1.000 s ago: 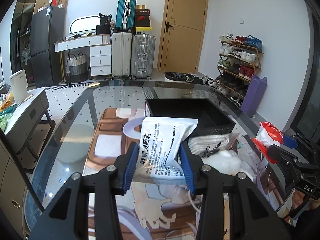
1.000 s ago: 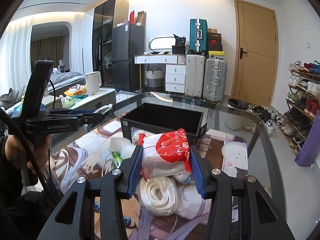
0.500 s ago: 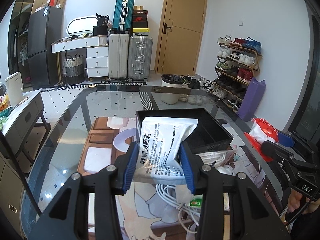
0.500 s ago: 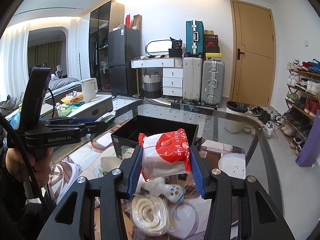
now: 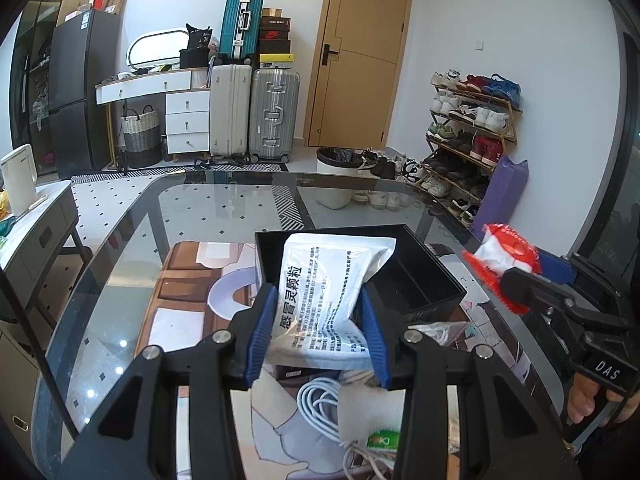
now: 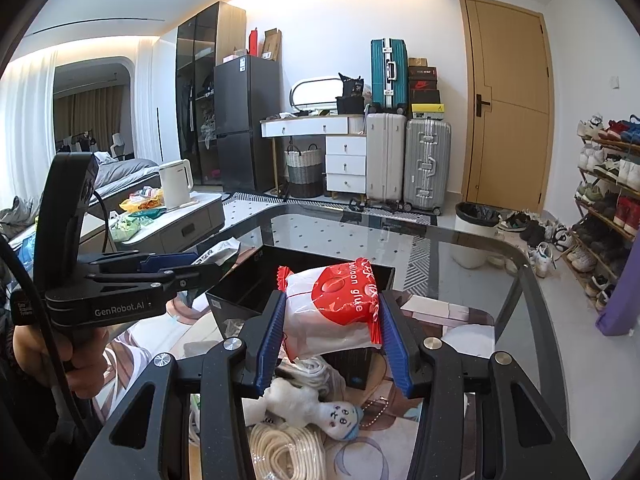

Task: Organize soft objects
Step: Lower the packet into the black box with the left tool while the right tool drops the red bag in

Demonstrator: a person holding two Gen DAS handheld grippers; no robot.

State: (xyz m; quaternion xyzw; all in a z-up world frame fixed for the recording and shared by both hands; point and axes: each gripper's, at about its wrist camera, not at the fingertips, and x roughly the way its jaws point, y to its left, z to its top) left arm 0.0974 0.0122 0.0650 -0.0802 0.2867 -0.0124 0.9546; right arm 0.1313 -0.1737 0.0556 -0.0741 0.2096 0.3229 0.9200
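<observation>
Each hand carries one soft packet, and both are held up over the glass table (image 5: 132,248) near the black bin (image 5: 416,276) — apparently the place the soft things are meant to end up.

The left gripper (image 5: 320,328) has its blue pads pressed into the lower half of a white sachet pack (image 5: 324,280) printed with black characters. The jaws stand only partly closed because the pack fills the gap; its foil creases inward where the pads bite. Gripped low, the pack stands up with its top reaching in front of the bin's near wall, which leaves the free end to go in first.

The right gripper (image 6: 332,332) likewise clamps a red-and-white packet (image 6: 336,308) labelled balloon glue, squeezed at its sides with the crimped red edges sticking out past the pads. In the left wrist view this same packet (image 5: 504,256) hangs just right of the bin, above the table rather than over the opening.

The bin looks empty in the part that shows, so the sorting seems to be at an early stage. On the table below lie more candidates — a coiled white cable (image 5: 320,408), a white plush toy (image 6: 308,404) and a cream rope coil (image 6: 288,452).

Both packets are slippery film, so a firm side squeeze makes sense; letting go too soon beside the rim would drop them on the table instead.
</observation>
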